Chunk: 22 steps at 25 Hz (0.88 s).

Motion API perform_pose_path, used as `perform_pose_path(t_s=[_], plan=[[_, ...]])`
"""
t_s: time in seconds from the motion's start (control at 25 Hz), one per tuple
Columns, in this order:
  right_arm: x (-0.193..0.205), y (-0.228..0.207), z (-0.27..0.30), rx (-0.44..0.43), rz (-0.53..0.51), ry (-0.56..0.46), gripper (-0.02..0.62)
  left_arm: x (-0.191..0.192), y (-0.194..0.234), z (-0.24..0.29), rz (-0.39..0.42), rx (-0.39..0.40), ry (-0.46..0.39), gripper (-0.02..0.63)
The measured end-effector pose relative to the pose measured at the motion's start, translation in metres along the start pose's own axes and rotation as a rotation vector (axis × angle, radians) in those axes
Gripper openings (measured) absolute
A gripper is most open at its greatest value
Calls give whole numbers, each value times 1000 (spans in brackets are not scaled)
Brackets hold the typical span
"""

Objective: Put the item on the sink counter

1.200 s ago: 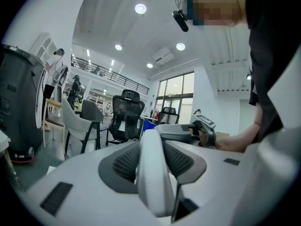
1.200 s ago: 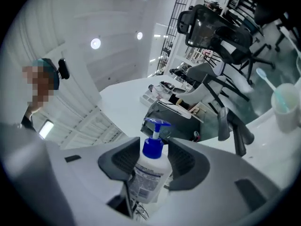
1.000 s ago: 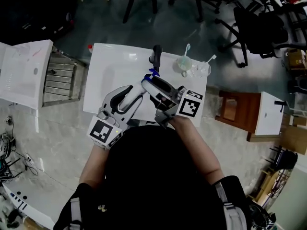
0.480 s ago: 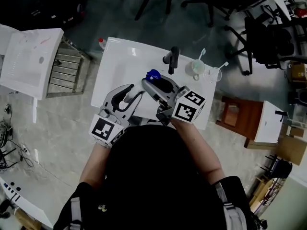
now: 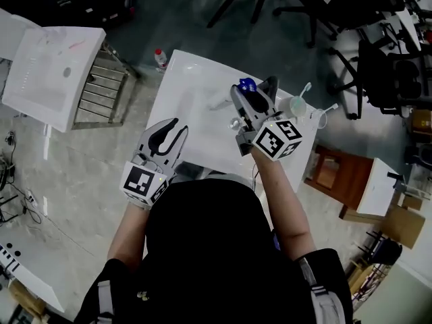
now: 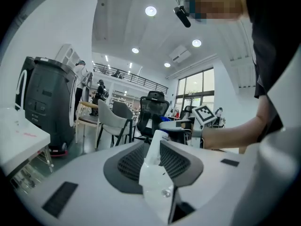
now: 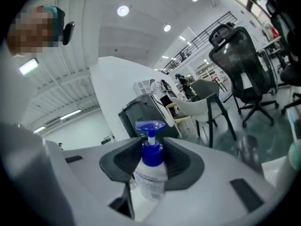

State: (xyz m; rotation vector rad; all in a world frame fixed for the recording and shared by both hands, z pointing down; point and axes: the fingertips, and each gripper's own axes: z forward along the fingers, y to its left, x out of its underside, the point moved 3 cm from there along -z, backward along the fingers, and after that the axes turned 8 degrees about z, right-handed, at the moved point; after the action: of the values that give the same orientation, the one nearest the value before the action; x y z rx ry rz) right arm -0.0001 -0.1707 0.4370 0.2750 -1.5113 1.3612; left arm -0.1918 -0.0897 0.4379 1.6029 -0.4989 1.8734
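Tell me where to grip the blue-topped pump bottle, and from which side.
Grip the pump bottle on the top of its round body, just below the blue pump head. Come in level from the side, as the right gripper holds it between its jaws. The body stands upright and is the widest part. The thin pump stem above would likely give or slip.

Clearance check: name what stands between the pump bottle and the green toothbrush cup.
The dark faucet stands between pump bottle and green toothbrush cup; the head view shows it.

Readable text: none. Label on pump bottle [image 7: 149, 175] between right tool [image 7: 153, 149] jaws: print illegible. On marker cube [image 5: 277, 140] behind that tool: black-and-white square pattern, no characters.
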Motion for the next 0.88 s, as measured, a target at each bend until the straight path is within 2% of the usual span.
perform_pose_path(t_s=[0.24, 0.48, 0.64, 0.88], plan=[[3, -33, 33, 158, -165, -35, 152, 16, 25, -30, -18, -98, 35, 112], [18, -55, 61, 263, -267, -41, 152, 31, 33, -49, -52, -153, 69, 103], [28, -73, 75, 314, -268, -42, 152, 41, 37, -55, -61, -166, 86, 100], [43, -84, 87, 331, -302, -19, 152, 50, 37, -59, -83, -180, 99, 98]])
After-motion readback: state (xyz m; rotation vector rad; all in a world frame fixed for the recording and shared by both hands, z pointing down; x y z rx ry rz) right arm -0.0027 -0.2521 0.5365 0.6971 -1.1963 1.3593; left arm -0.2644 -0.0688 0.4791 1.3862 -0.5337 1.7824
